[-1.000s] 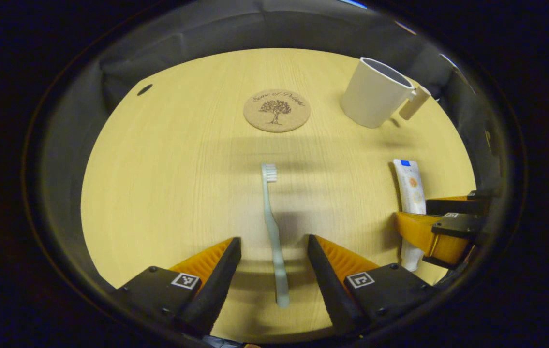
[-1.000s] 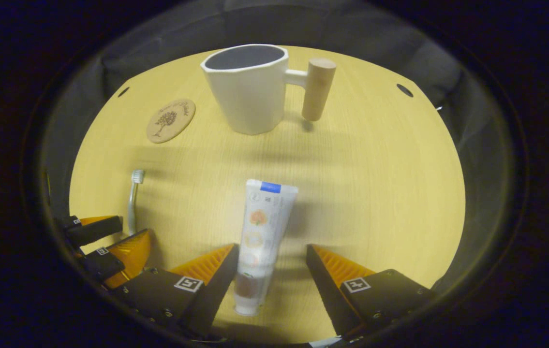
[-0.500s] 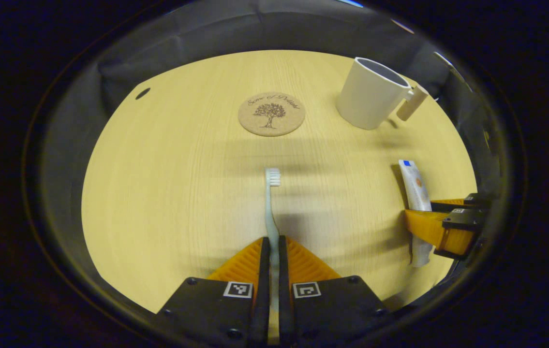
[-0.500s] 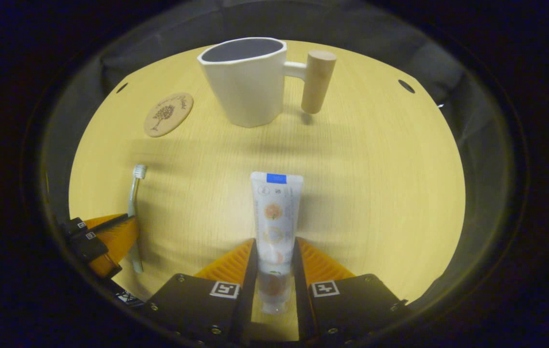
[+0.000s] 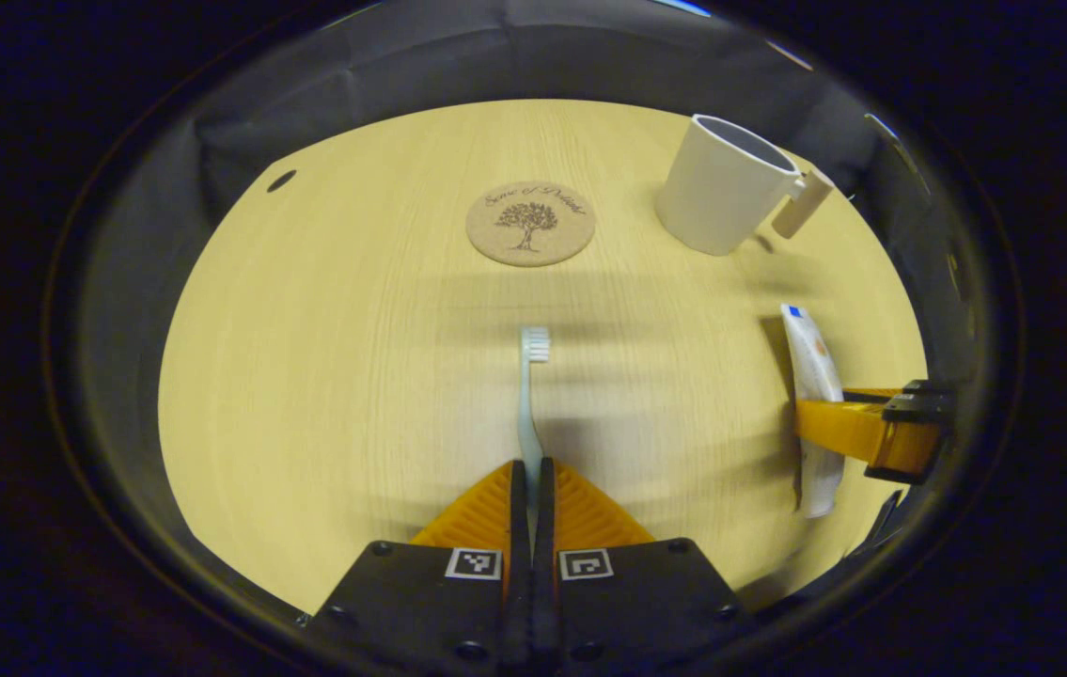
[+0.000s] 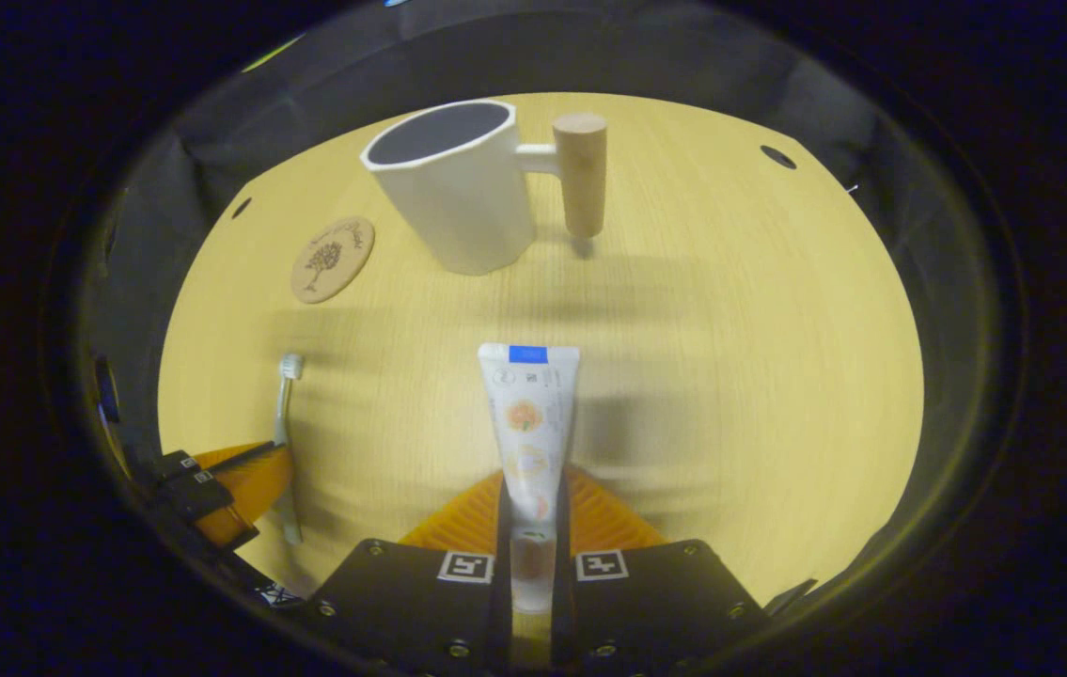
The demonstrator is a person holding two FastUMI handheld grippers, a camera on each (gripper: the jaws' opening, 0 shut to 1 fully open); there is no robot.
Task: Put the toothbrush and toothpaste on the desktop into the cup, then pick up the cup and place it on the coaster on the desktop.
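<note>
My left gripper (image 5: pixel 530 470) is shut on the handle of a pale toothbrush (image 5: pixel 529 395), whose bristle head points away over the desktop. The right gripper (image 6: pixel 531 484) is shut on the cap end of a white toothpaste tube (image 6: pixel 527 423) that points toward the cup. A white cup (image 6: pixel 453 193) with a wooden peg handle (image 6: pixel 580 174) stands upright and open at the back. The round cork coaster (image 5: pixel 530 223) lies flat to the cup's left. In the left gripper view, the cup (image 5: pixel 723 186) and the toothpaste (image 5: pixel 813 376) held by the other gripper (image 5: pixel 857 434) sit at the right.
The light wooden desktop (image 5: pixel 336 357) is round-edged, with a small dark hole (image 5: pixel 281 180) at its far left and another hole (image 6: pixel 777 157) at its far right. Black cloth walls close in the back.
One second ago both grippers stood open around their objects. Each has closed, the left on the toothbrush, the right on the toothpaste. Both objects now appear slightly lifted and steadier along the fingers.
</note>
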